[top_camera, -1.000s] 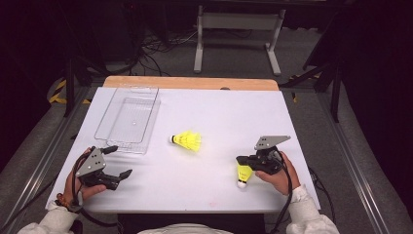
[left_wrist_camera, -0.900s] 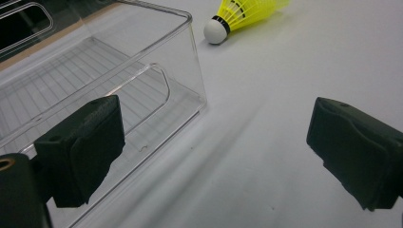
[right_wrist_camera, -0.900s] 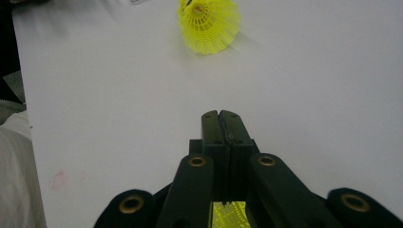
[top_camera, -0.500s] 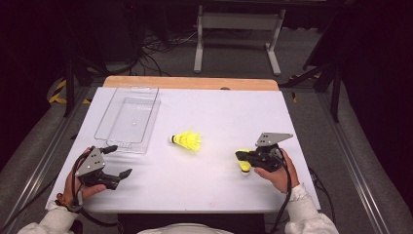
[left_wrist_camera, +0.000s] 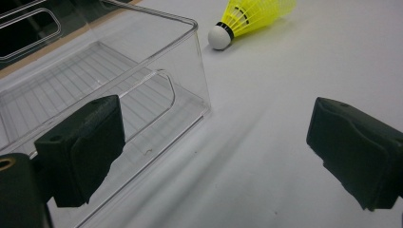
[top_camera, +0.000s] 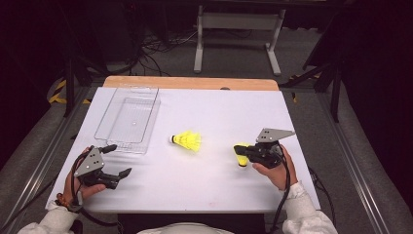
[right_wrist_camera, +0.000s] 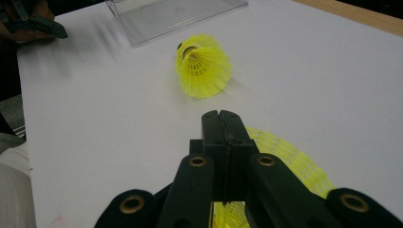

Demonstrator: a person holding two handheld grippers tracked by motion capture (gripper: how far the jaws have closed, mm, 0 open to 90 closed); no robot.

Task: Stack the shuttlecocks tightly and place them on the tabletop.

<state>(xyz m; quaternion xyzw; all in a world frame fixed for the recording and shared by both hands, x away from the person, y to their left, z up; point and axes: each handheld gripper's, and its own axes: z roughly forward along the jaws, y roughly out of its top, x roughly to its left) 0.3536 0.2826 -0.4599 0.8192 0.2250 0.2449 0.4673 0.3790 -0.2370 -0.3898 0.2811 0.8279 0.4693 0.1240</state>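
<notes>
My right gripper point(top_camera: 243, 151) is shut on the mesh skirt of a yellow shuttlecock point(top_camera: 239, 157) at the right of the white table. In the right gripper view the jaws point(right_wrist_camera: 221, 118) meet, and the held shuttlecock's skirt point(right_wrist_camera: 294, 161) spreads out below and to their right. A second yellow shuttlecock point(top_camera: 187, 140) lies on its side mid-table, its white cork pointing left point(left_wrist_camera: 252, 14) point(right_wrist_camera: 203, 66). My left gripper point(top_camera: 119, 159) rests open at the front left. Nothing is between its pads point(left_wrist_camera: 214, 156), and it sits just in front of the bin's near corner.
A clear plastic bin point(top_camera: 127, 119) with nothing in it stands at the back left point(left_wrist_camera: 95, 71) point(right_wrist_camera: 176, 12). The white table top point(top_camera: 219, 112) ends in a wooden strip at the far edge. Cables and a metal stand are on the floor behind.
My right gripper has drawn the held shuttlecock a little away from the front edge and slightly left. The left gripper and the loose shuttlecock have stayed put.
</notes>
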